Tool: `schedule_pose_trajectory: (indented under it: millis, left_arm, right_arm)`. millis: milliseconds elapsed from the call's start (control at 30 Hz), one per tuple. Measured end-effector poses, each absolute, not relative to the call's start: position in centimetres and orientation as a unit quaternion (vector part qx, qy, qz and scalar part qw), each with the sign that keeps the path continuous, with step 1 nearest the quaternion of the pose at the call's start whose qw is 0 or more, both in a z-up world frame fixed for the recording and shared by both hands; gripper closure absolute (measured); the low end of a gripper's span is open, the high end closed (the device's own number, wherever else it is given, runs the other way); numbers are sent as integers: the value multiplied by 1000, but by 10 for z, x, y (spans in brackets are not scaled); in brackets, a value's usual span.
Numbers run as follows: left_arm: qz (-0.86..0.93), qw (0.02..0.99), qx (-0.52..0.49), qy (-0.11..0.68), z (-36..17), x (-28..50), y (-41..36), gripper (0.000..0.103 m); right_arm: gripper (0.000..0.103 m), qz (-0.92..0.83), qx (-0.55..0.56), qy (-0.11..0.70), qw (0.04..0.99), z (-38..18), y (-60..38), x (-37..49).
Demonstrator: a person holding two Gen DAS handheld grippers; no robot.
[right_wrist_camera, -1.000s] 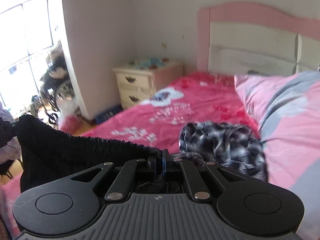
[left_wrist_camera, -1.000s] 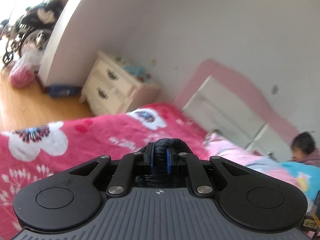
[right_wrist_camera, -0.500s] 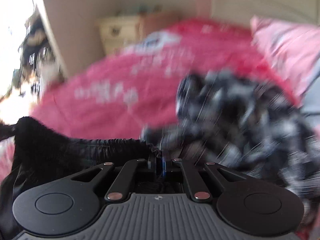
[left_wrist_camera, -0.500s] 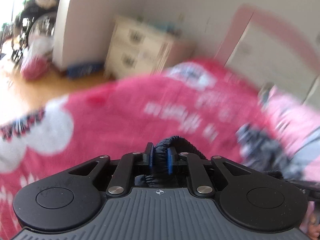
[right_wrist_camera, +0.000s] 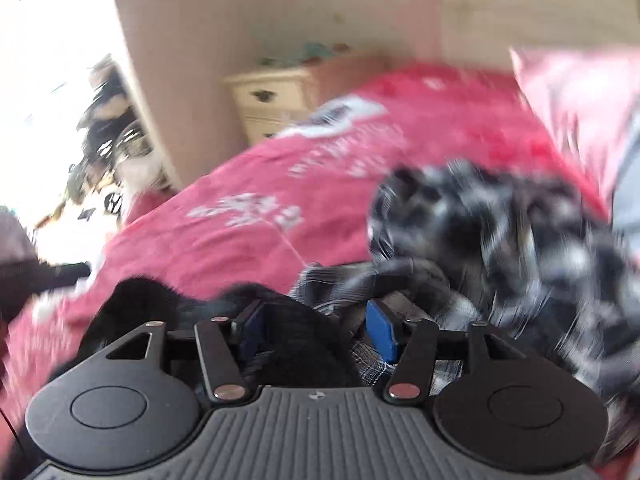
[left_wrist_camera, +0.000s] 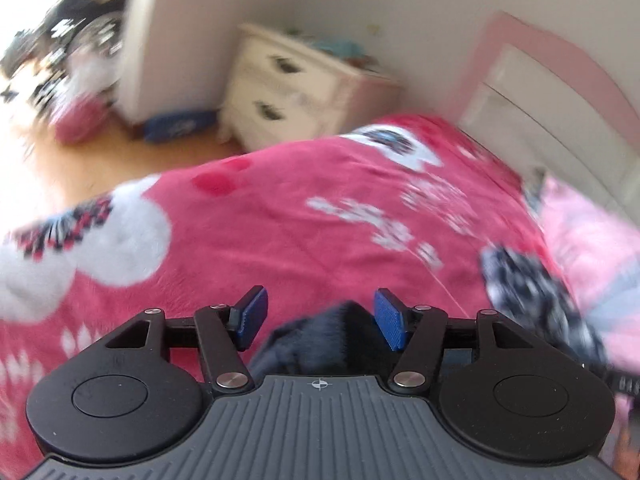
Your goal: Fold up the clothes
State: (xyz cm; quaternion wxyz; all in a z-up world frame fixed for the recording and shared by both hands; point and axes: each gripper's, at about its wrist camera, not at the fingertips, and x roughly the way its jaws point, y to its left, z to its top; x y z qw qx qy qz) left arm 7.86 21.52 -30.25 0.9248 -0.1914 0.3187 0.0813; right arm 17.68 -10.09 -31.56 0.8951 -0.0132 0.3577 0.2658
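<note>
Item: black garment (right_wrist_camera: 304,344). Dark, soft knit or fleece cloth with a gathered edge. Location: on the bed (left_wrist_camera: 320,240), over the red flowered blanket, at 6 o'clock in both wrist views. In the right wrist view it spreads from 6 toward 8 o'clock; in the left wrist view only one dark fold (left_wrist_camera: 320,332) shows.

Left gripper (left_wrist_camera: 320,316): released. Its jaws have just been opening; the blue pads stand apart, with the fold low between them and no pad pressing on it.

Right gripper (right_wrist_camera: 314,332): released. Its jaws have just been opening as well; black cloth lies between the pads, crowding the left-hand one, but is not pinched.

Item: checked garment (right_wrist_camera: 500,248). Black and white, crumpled in a heap, at 2 to 3 o'clock of the right gripper; it seems to touch the black garment, though blur leaves this unsure. Not yet handled.

Other fixtures: pink pillow (right_wrist_camera: 572,112) at 1 o'clock; cream nightstand (left_wrist_camera: 296,84) at 12 o'clock beyond the bed; pink and white headboard (left_wrist_camera: 552,96) at 2 o'clock.

Step in hand, by judgement: letting go of the black garment onto the bed.

Next move, by judgement: both grippers draw clear of the cloth without dragging it, then find two edges or corners and spread or fold it flat. Both views are blurred, so the garment's lie is uncertain.
</note>
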Motion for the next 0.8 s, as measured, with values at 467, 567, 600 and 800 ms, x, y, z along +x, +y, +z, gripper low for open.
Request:
schedule_pose_trajectory:
  millis: [467,567,600,800]
  left_arm:
    - [-247,840,202,439,-356,98,123,55]
    - [-264,823,218,454,-360,108,126,54]
    - [-271,817,228,455,-360,108,125,54]
    - [-303,782,280,467,-365,106,116,52]
  right_arm:
    - [41,515,-231,379,733,-346,-24,148]
    - [41,532,-251,390,708,-356,-6,152]
    - [41,535,-260,397,699,-359,-1,155]
    - [49,543,-308,415,662,-372,14,158]
